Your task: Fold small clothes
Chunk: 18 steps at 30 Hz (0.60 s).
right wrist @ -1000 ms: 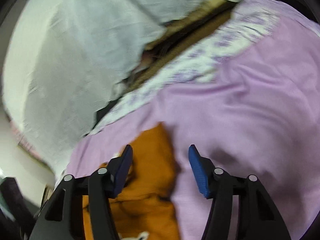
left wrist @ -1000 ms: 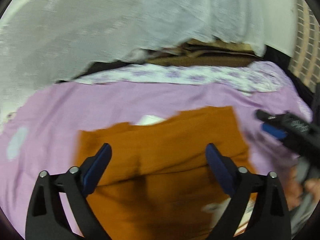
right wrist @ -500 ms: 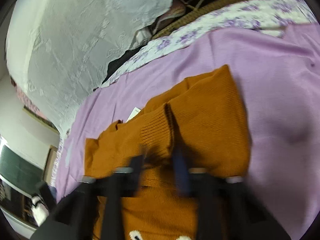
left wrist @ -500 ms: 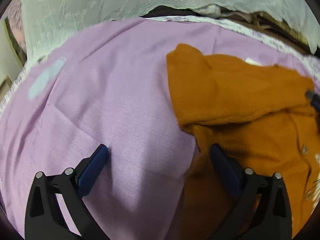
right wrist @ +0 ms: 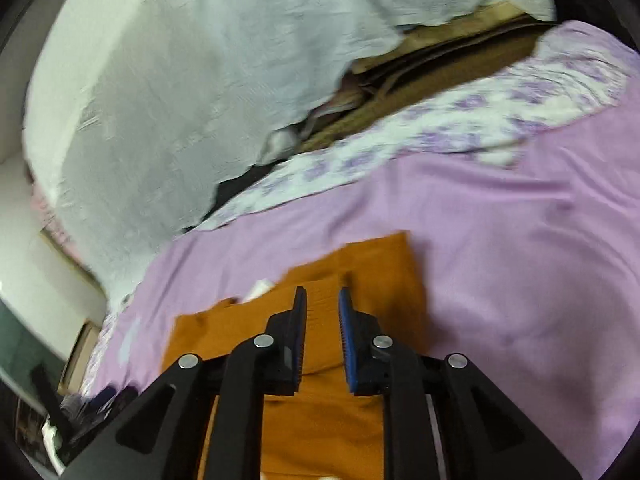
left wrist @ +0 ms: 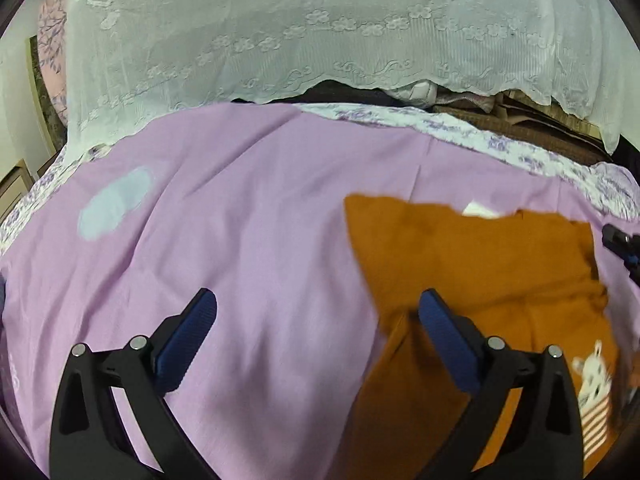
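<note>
Lying on a smooth lilac bedsheet [left wrist: 248, 240], a small rust-orange knitted garment [left wrist: 472, 248] sat spread out, partly folded over itself. Behind the sheet ran a white strip of bedding printed with purple flowers [right wrist: 460, 132], then a stack of brown folded fabrics [right wrist: 448, 64], half covered by a draped white lace cloth with embroidered flowers and a scalloped hem [left wrist: 320, 32]. Nothing lay on the garment apart from the tools.

From the left wrist view, the left gripper [left wrist: 318, 312] was spread wide and empty, one blue ribbed pad over bare sheet, the other over the garment's left edge. This view alone showed a cartoon animal patch with striped trim [left wrist: 592, 384] on the garment's front, a pale oval patch [left wrist: 116, 204] on the sheet, and the black tip of the right gripper [left wrist: 620, 240] at the far right.

From the right wrist view, the right gripper [right wrist: 322, 300] had its jaws nearly together, having just eased apart slightly, with a ribbed band of the orange knit between the pads; whether they pinched it could not be told. A white label [right wrist: 260, 288] peeked out at the neckline.
</note>
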### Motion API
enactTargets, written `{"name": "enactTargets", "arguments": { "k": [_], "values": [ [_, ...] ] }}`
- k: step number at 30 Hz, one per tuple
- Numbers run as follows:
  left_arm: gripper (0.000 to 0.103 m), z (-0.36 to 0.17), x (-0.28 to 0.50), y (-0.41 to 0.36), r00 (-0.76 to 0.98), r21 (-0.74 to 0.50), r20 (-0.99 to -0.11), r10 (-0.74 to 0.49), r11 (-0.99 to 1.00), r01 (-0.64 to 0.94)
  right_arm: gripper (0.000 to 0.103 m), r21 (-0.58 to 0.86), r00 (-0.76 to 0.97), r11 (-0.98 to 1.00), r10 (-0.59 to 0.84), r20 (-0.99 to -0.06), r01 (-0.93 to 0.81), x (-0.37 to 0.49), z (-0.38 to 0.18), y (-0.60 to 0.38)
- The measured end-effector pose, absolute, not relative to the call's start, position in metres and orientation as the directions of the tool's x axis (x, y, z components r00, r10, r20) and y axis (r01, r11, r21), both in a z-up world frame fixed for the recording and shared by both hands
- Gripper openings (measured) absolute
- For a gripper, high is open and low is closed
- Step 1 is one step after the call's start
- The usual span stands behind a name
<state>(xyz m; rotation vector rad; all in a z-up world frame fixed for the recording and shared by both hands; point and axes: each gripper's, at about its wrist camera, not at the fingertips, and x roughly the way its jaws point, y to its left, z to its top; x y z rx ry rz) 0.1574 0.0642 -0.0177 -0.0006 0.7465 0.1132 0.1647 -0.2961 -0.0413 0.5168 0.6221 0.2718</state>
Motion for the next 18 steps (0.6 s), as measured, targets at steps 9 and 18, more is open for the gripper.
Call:
{"name": "enactTargets", "arguments": {
  "k": [9, 18],
  "values": [
    [0.099, -0.079, 0.226, 0.098, 0.549, 0.054, -0.808, 0.213, 0.955, -0.291, 0.011, 0.446, 0.662, 0.895, 0.352, -0.662, -0.030, 0.216, -0.083, -0.260],
    [0.093, -0.041, 0.221, 0.075, 0.634, 0.008, -0.760, 0.141, 0.978, -0.208, 0.033, 0.404, 0.668, 0.914, 0.329, -0.668, -0.047, 0.240, -0.064, -0.240]
  ]
}}
